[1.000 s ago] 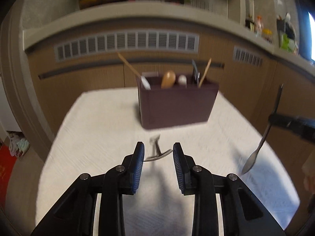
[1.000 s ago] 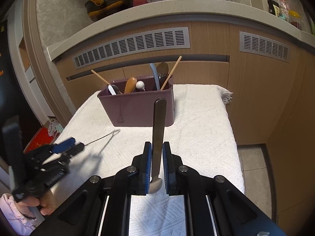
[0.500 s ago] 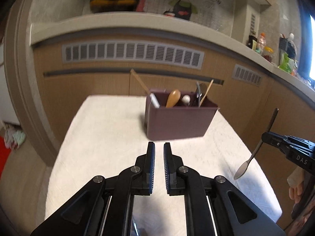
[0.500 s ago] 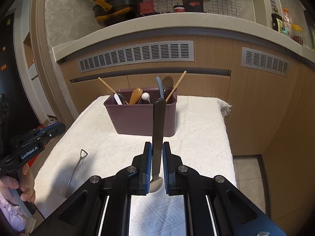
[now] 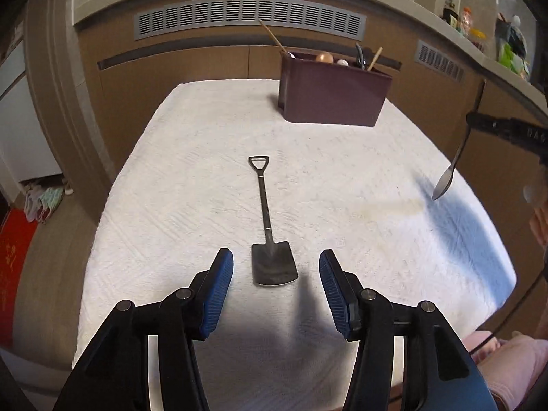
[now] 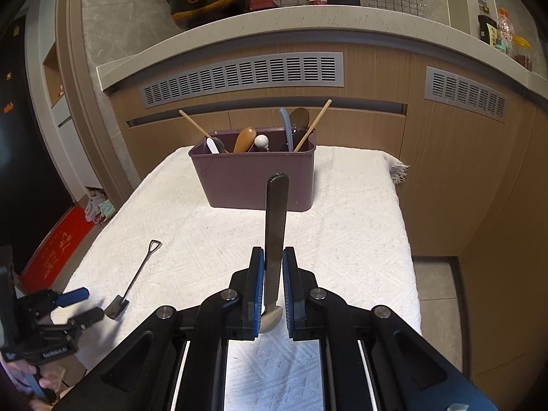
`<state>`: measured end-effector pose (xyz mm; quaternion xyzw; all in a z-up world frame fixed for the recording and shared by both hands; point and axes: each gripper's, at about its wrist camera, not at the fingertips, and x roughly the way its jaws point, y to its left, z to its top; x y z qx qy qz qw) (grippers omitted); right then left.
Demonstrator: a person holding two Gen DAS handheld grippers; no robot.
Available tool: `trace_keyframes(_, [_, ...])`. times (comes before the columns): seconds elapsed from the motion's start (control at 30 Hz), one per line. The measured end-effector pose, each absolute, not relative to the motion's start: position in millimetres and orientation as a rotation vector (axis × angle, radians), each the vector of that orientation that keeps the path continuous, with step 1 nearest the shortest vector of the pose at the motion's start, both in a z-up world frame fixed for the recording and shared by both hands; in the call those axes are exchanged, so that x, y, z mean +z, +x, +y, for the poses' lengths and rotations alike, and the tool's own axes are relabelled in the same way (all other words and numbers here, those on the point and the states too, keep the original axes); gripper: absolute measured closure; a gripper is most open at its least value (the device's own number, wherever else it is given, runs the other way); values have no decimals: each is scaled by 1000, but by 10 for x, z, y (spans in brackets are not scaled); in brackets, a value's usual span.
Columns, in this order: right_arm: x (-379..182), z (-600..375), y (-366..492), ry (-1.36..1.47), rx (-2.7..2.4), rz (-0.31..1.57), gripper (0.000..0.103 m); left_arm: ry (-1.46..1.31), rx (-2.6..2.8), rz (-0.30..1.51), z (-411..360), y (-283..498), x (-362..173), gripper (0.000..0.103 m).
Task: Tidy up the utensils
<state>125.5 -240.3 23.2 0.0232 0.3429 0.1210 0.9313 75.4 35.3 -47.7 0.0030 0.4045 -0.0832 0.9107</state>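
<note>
Tongs on the left (image 5: 275, 267) are wide, near the little shovel (image 5: 267, 226); right tongs (image 6: 273, 289) hold a spoon (image 6: 274, 239). Best squeeze the shovel's thin handle, then carry both to the far box (image 6: 253, 181).

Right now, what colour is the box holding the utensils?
Dark plum purple; the utensil box shows best in the right wrist view.

Right gripper (image 6: 273, 287) jaws clamping spoon (image 6: 275, 239), purple caddy (image 6: 253, 178) beyond, shovel spoon (image 6: 134, 281) left
</note>
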Motion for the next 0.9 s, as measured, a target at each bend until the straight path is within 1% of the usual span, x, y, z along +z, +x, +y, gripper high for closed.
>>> trace_keyframes(0.1, [244, -2372, 1226, 35, 247, 697, 94, 53, -114, 849, 250, 873, -564, 50])
trace_keyframes(0.17, [261, -2362, 1196, 25, 243, 688, 94, 52, -88, 868, 252, 955, -614, 52])
trace_keyframes(0.23, [282, -2365, 1174, 21, 241, 682, 94, 28, -87, 878, 292, 981, -645, 65])
trace_keyframes(0.27, [293, -2366, 1159, 14, 238, 677, 94, 20, -86, 884, 316, 995, -656, 78])
trace_keyframes(0.3, [301, -2368, 1150, 11, 234, 673, 94, 6, -87, 887, 346, 1001, -665, 88])
trace_keyframes(0.4, [329, -2379, 1131, 10, 223, 664, 94, -28, -90, 852, 427, 961, -610, 94])
trace_keyframes(0.5, [368, -2385, 1106, 8, 222, 648, 95, -6, -93, 770, 426, 850, -454, 94])
trace_keyframes(0.57, [389, -2376, 1099, 4, 224, 642, 95, 16, -104, 763, 407, 827, -410, 94])
trace_keyframes(0.6, [396, -2370, 1096, 1, 224, 640, 95, 13, -113, 776, 412, 825, -413, 92])
trace_keyframes(0.63, [401, -2367, 1089, -5, 222, 638, 95, -6, -123, 794, 435, 790, -414, 92])
trace_keyframes(0.67, [403, -2370, 1086, -8, 222, 637, 95, -15, -135, 807, 442, 781, -418, 89])
trace_keyframes(0.73, [393, -2378, 1079, -12, 218, 638, 95, -13, -143, 821, 433, 725, -430, 68])
trace_keyframes(0.77, [386, -2382, 1075, -11, 218, 640, 95, 0, -134, 818, 415, 714, -434, 46])
trace_keyframes(0.8, [376, -2385, 1081, -6, 221, 644, 95, 17, -131, 814, 382, 720, -444, 39])
trace_keyframes(0.9, [340, -2368, 1106, 9, 232, 661, 95, 61, -120, 850, 269, 821, -532, 39])
